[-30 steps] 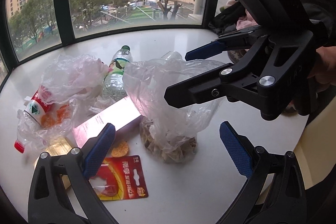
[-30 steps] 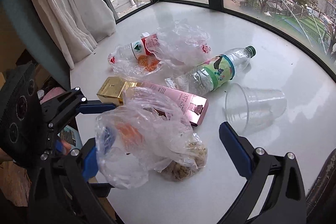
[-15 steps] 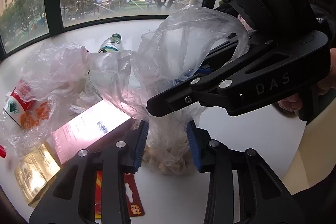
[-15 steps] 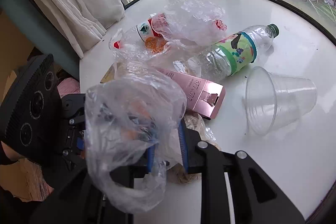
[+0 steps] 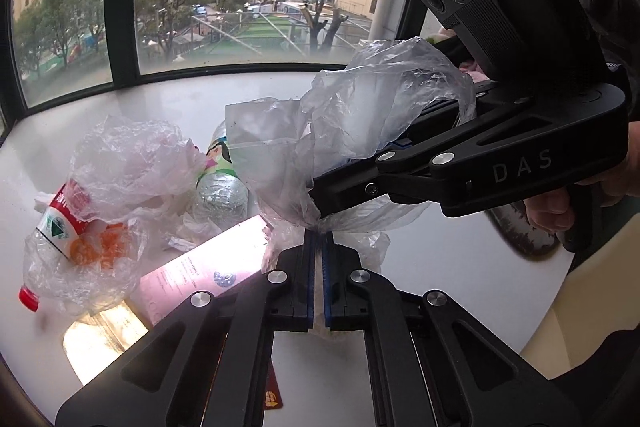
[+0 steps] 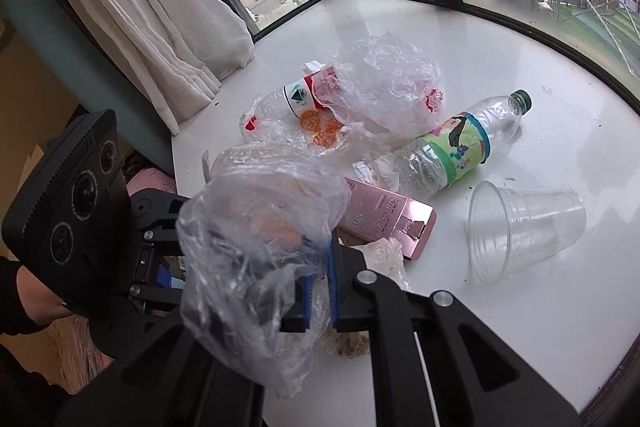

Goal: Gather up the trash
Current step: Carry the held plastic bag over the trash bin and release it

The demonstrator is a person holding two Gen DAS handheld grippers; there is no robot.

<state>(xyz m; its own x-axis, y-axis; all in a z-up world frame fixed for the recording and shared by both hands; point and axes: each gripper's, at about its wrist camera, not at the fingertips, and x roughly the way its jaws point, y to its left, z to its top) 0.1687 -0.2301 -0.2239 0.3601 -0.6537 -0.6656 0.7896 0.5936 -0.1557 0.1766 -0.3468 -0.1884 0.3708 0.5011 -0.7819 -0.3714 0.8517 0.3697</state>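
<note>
A clear plastic trash bag (image 5: 352, 131) with crumbs at its bottom stands near the table's front edge; it also shows in the right wrist view (image 6: 256, 227). My left gripper (image 5: 319, 247) is shut on the bag's neck from the front. My right gripper (image 6: 318, 267) is shut on the same bag just above; it shows from the side in the left wrist view (image 5: 320, 205). Loose trash lies behind: a pink box (image 6: 384, 213), a green-labelled bottle (image 6: 452, 147), a red-labelled bottle (image 6: 296, 99) in crumpled plastic, a clear cup (image 6: 524, 223).
The white round table (image 6: 520, 327) sits in a bay window. A gold box (image 5: 104, 339) and a red card (image 5: 274, 395) lie at the near left. White curtains (image 6: 160, 7) hang at the left. The table edge drops off at the right (image 5: 560, 287).
A second ago both grippers were open around the bag. Both closed on it, pinching its neck tighter, and the bag's top is bunched and lifted higher.
</note>
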